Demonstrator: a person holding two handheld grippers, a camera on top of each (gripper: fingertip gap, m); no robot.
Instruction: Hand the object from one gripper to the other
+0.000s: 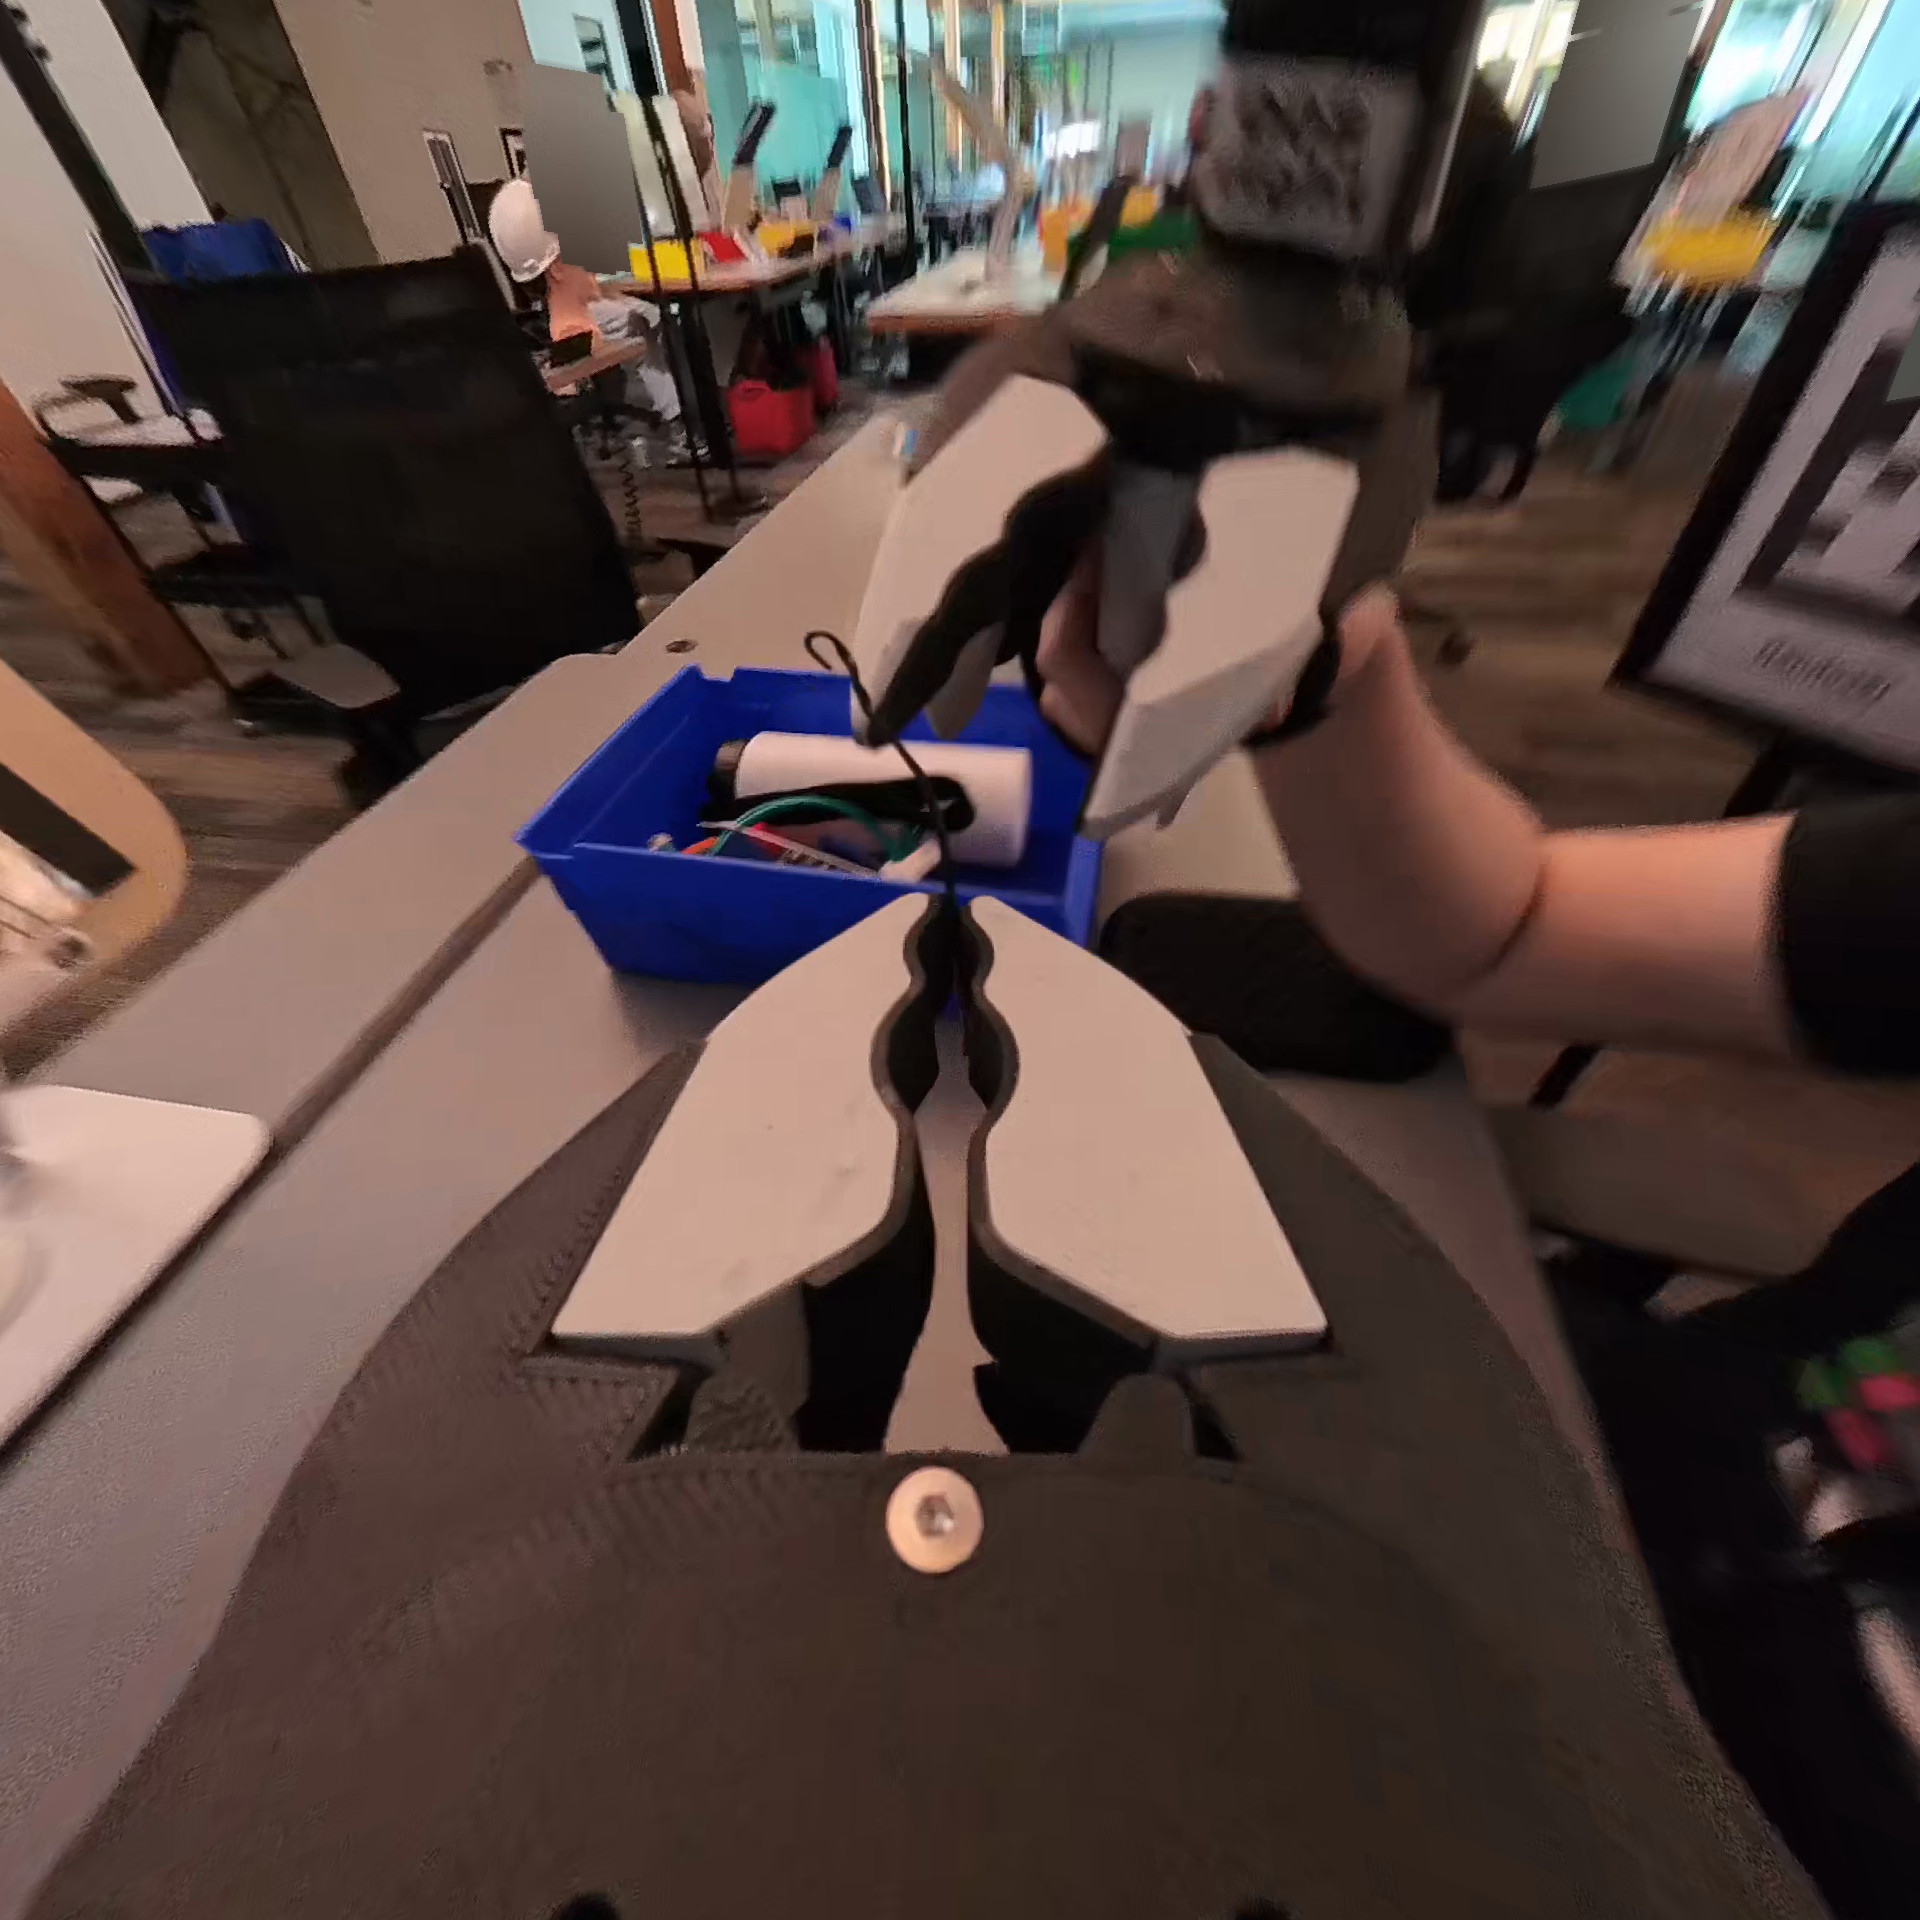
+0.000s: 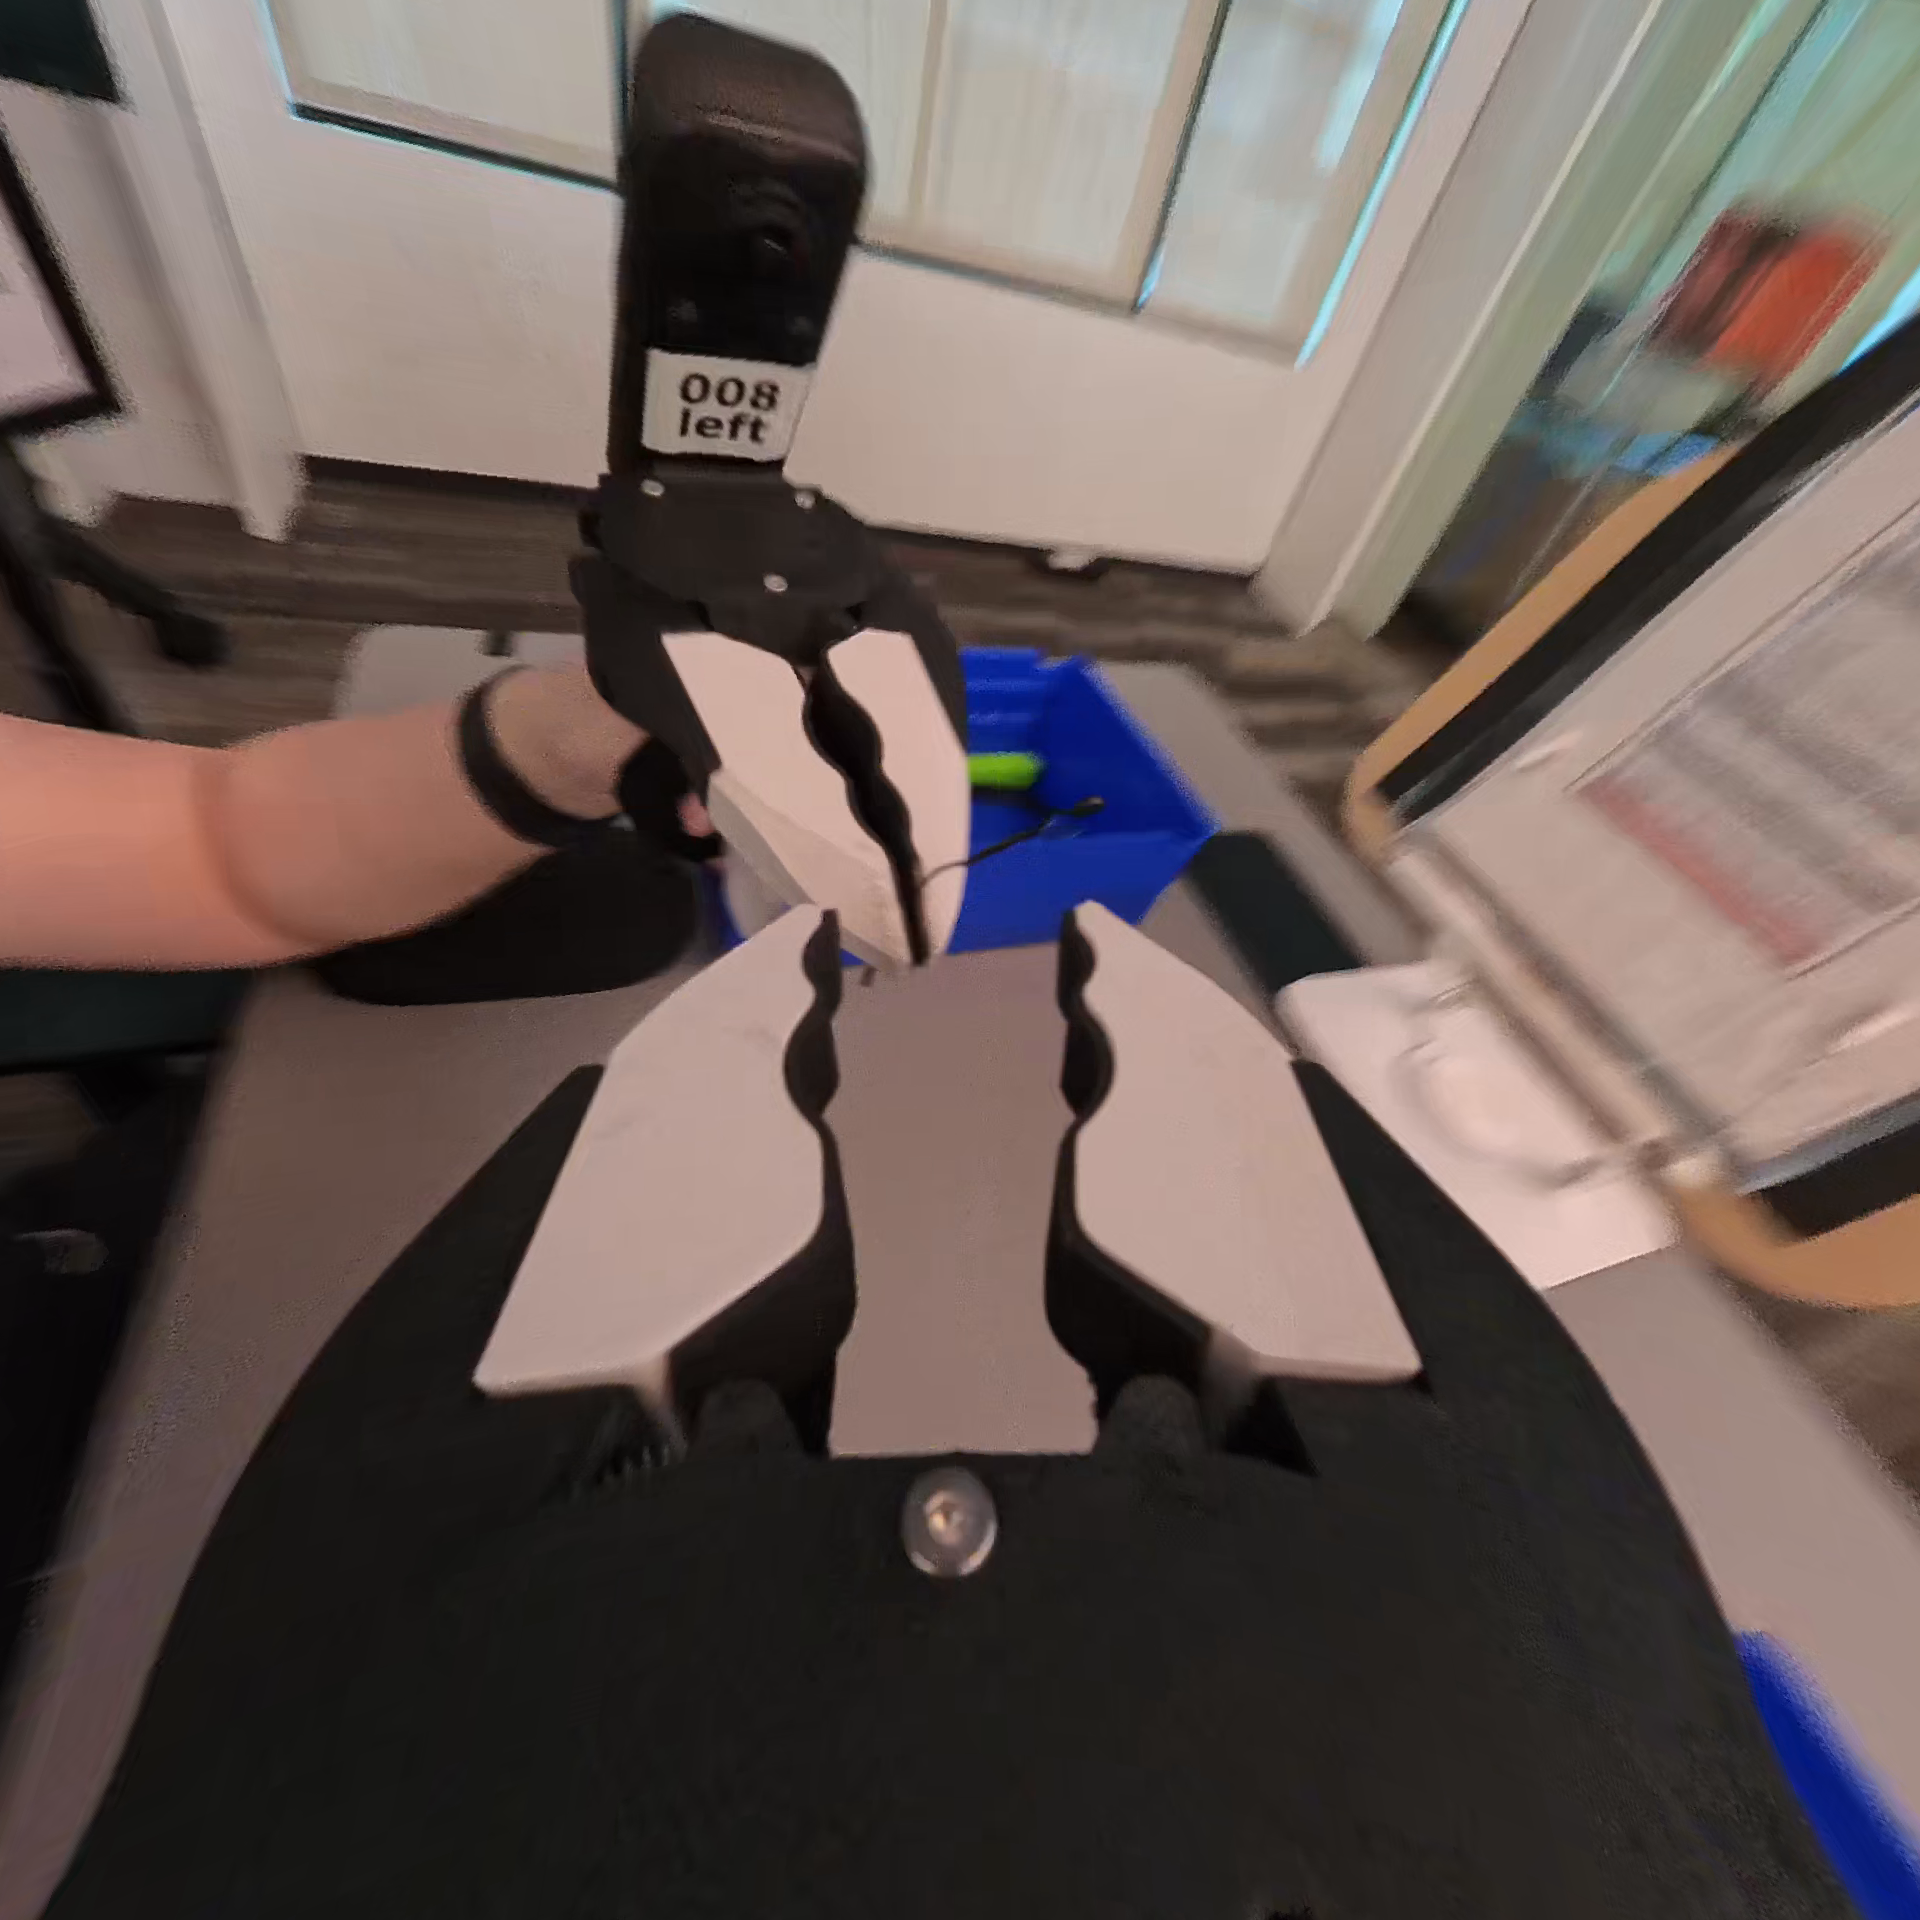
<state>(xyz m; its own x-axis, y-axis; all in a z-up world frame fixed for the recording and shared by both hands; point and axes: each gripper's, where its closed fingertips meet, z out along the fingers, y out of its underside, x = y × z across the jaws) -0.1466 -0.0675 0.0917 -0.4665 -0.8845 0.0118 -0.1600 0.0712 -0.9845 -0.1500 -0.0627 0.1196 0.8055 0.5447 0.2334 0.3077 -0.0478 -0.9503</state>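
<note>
A thin black twisted wire (image 1: 920, 774) is the object. My left gripper (image 1: 948, 914) is shut on its lower end, and the wire stands up from the fingertips to a small loop at the top. My right gripper (image 1: 992, 774) hangs open just beyond, with one fingertip (image 1: 883, 717) right at the wire. In the right wrist view my right gripper (image 2: 948, 930) is open and empty. The left gripper (image 2: 914, 951) faces it tip to tip, pinching the wire (image 2: 1023, 836), which sticks out to the right.
A blue bin (image 1: 727, 914) holding a white roll (image 1: 987, 790) and coloured wires sits on the grey table (image 1: 416, 1039) behind the grippers; it also shows in the right wrist view (image 2: 1091, 727). A black pad (image 1: 1247, 987) lies to its right. A black chair (image 1: 395, 468) stands off the far left. Less than 4 cm separates the two grippers' tips.
</note>
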